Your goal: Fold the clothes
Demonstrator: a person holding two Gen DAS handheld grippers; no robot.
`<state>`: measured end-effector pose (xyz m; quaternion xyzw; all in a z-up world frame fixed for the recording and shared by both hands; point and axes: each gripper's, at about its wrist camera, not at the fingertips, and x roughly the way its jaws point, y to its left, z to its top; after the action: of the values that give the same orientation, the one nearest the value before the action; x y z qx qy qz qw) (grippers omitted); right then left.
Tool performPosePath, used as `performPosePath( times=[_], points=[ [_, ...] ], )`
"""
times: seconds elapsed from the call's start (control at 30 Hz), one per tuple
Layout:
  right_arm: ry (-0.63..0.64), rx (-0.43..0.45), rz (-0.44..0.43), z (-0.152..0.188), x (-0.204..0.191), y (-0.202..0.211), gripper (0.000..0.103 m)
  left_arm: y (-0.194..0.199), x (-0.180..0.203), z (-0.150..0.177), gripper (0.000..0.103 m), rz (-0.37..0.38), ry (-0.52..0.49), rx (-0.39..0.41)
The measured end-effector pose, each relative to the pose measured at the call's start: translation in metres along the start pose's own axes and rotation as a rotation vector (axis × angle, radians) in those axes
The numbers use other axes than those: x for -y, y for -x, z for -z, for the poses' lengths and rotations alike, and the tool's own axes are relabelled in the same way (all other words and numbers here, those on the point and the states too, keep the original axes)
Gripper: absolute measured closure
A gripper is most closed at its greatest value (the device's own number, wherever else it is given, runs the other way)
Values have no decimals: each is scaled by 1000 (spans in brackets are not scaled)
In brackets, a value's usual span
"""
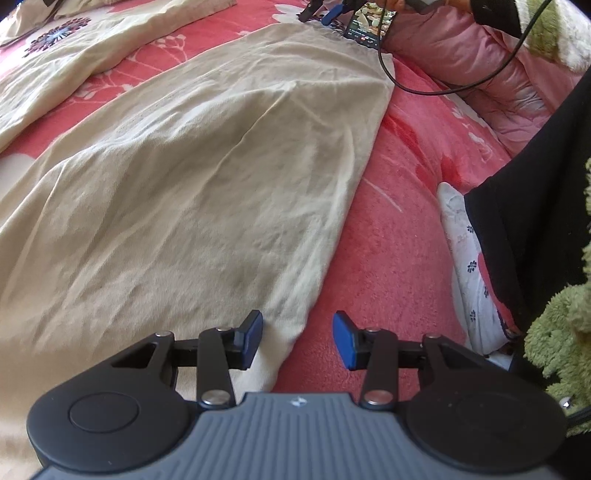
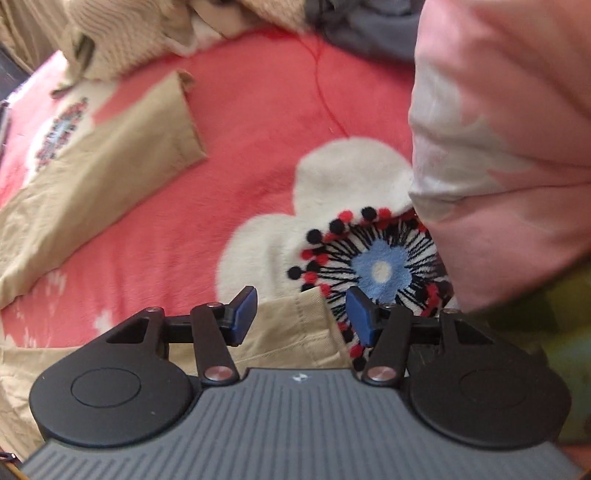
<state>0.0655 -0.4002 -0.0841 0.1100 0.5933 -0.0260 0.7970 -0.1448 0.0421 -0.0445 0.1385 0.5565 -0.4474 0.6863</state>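
Note:
Beige trousers (image 1: 192,177) lie spread flat on a red flowered blanket (image 1: 399,229). My left gripper (image 1: 297,334) is open at the near edge of one leg, whose corner lies between its blue pads. In the right wrist view my right gripper (image 2: 301,314) is open over the hem corner of a beige trouser leg (image 2: 295,332). The other leg (image 2: 110,170) stretches away at the left. In the left wrist view the right gripper (image 1: 325,11) shows far off at the trousers' other end.
A phone (image 1: 367,26) with a black cable (image 1: 443,88) lies at the far end by a pink quilt (image 1: 480,62). A person's black sleeve (image 1: 535,206) and green fleece (image 1: 561,325) are on the right. Knitted clothes (image 2: 129,40) pile up beyond a pink pillow (image 2: 509,140).

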Motion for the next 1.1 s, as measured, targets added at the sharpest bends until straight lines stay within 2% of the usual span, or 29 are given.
performPosePath(
  times=[0.2, 0.27, 0.33, 0.4, 0.5, 0.6, 0.7, 0.73, 0.77, 0.8, 0.83, 1.03, 1.1],
  points=[
    [-16, -44, -14, -1, -2, -19, 42, -2, -4, -1, 60, 19, -4, -1],
    [-3, -47, -22, 0, -4, -21, 49, -2, -5, -1, 60, 24, -2, 0],
    [18, -43, -40, 4, -7, -17, 61, -2, -6, 0, 60, 29, 0, 2],
    [14, -40, -69, 6, -5, -13, 63, -2, -7, 0, 60, 32, 2, 3],
    [8, -36, -113, 9, -2, -6, 59, -2, -9, 0, 60, 36, 1, 2],
    [-11, -33, -143, 8, -1, -2, 50, -2, -9, 0, 60, 40, -1, 0],
    [14, -32, -154, 9, -3, -4, 50, -2, -9, 0, 59, 39, 1, 1],
    [40, -28, -149, 9, -5, -5, 53, -2, -9, 0, 59, 38, 4, 2],
    [85, -24, -132, 9, -10, -5, 58, -2, -9, 1, 59, 36, 7, 4],
    [141, -26, -105, 12, -16, 0, 87, -2, -8, 1, 59, 35, 10, 5],
    [200, -27, -61, 15, -24, 2, 96, -2, -8, 1, 59, 33, 12, 6],
    [640, 136, 249, 47, -89, 20, 99, -2, -7, -1, 59, 36, 10, -2],
    [749, 189, 344, 59, -105, 23, 100, -2, -6, -2, 59, 36, 7, -1]
  ],
)
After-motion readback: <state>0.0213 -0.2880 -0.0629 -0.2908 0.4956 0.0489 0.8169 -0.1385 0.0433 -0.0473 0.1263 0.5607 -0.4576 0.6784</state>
